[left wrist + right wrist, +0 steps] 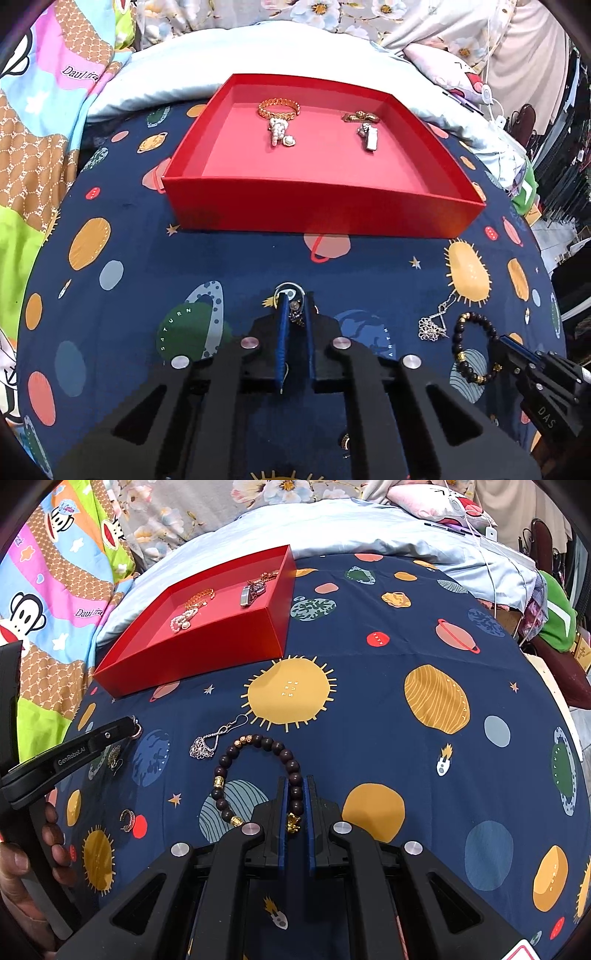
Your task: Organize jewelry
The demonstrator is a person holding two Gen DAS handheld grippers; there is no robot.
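The left gripper [295, 301] is clenching on a small silver ring-shaped piece of jewelry [291, 291], its blue-padded fingers [282, 332] pressing close together around the metal loop. The right gripper [295, 786] is closing on a dark wooden bead bracelet with gold accent beads [258, 744], the round, glossy beads sitting between its two blue pads [282, 812], with a gold charm [292, 823] lying in the gap.

Everything is lying on a bed under a navy cotton bedsheet printed with planets and suns [406, 635]. At twelve o'clock from the left gripper, a shallow red cardboard box [317, 210], rectangular and matte, is sitting on the sheet. Inside it four pieces are resting in two pairs: a gold chain-link bracelet [279, 108] touching a cluster of white pearls [279, 133] at the left, and a gold patterned piece [360, 116] just beside a silver rectangular charm [369, 138] at the right.

Loose on the sheet, a silver filigree pendant on a fine chain [205, 745] is lying at ten o'clock from the right gripper, just beside the beaded bracelet. A small hooped earring [128, 819] is resting at nine o'clock, well apart from the pendant. Another small dangling metal piece [115, 755] is lying near the left gripper's arm; its exact form is hard to tell.

A pale blue quilt [184, 66] is bunching behind the box.
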